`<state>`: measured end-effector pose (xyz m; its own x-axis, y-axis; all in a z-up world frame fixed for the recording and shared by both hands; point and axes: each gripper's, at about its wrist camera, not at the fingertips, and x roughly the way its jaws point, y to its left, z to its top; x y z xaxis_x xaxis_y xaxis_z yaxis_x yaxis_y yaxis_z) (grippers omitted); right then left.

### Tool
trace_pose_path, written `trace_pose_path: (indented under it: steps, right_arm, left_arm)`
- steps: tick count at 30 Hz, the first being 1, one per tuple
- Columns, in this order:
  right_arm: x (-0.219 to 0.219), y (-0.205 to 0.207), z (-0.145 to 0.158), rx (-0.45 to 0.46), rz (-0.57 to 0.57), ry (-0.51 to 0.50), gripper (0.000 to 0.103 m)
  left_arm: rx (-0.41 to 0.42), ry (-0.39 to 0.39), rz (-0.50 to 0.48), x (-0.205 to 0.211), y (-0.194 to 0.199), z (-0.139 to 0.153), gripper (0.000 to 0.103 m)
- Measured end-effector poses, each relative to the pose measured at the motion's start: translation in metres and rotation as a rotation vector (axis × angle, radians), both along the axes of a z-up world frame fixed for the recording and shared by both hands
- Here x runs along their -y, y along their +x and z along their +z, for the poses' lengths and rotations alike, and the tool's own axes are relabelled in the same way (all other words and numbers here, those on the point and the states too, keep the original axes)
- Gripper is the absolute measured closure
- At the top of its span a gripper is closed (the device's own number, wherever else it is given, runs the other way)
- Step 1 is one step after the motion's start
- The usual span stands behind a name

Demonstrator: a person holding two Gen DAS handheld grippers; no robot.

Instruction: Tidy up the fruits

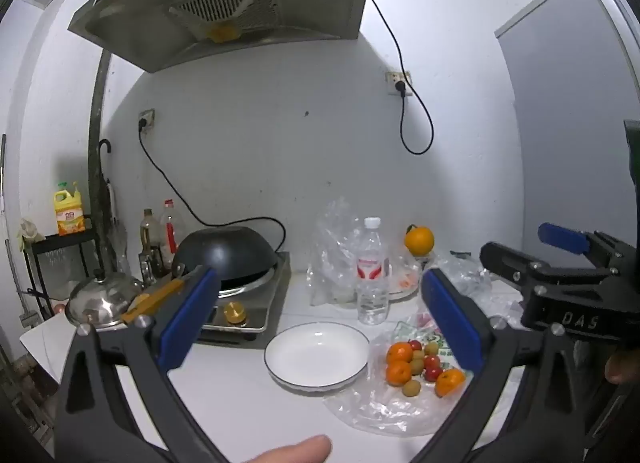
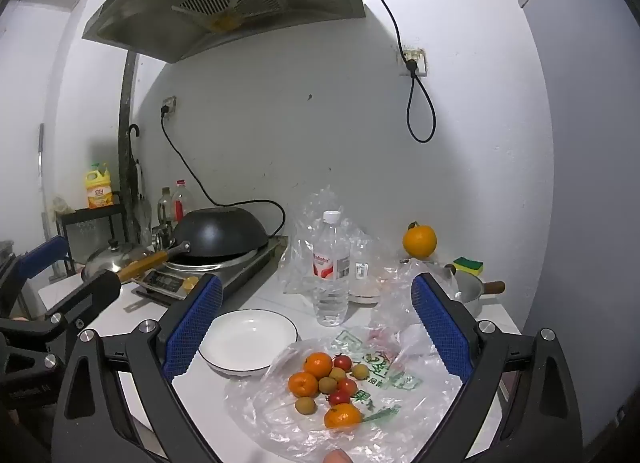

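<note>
A pile of fruit (image 1: 420, 367) (image 2: 328, 383) lies on a flattened clear plastic bag (image 2: 384, 387) on the white counter: three small tangerines, several small red fruits and several yellow-brown round ones. An empty white plate (image 1: 316, 355) (image 2: 248, 339) with a dark rim sits just left of the pile. A large orange (image 1: 419, 240) (image 2: 419, 241) stands apart at the back. My left gripper (image 1: 320, 323) (image 2: 68, 271) hovers open above the plate. My right gripper (image 2: 316, 327) (image 1: 528, 251) hovers open above the fruit, holding nothing.
A water bottle (image 1: 372, 271) (image 2: 331, 267) stands behind the plate amid crumpled plastic bags. A black wok (image 1: 226, 255) sits on a cooker at left, beside a steel lid (image 1: 104, 295). A small pot (image 2: 468, 287) with a sponge (image 2: 468, 263) is at right.
</note>
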<state>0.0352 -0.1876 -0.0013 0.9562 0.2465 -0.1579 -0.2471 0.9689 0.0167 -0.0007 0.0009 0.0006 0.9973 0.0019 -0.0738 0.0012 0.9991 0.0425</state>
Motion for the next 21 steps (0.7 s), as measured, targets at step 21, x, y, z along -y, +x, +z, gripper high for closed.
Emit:
trace_pose_path:
  steps: [21]
  right_arm:
    - [-0.001,-0.001,-0.002,0.007,0.000,0.001,0.006]
  left_arm:
    - [-0.031,-0.023,-0.034,0.000,0.004,-0.003,0.001]
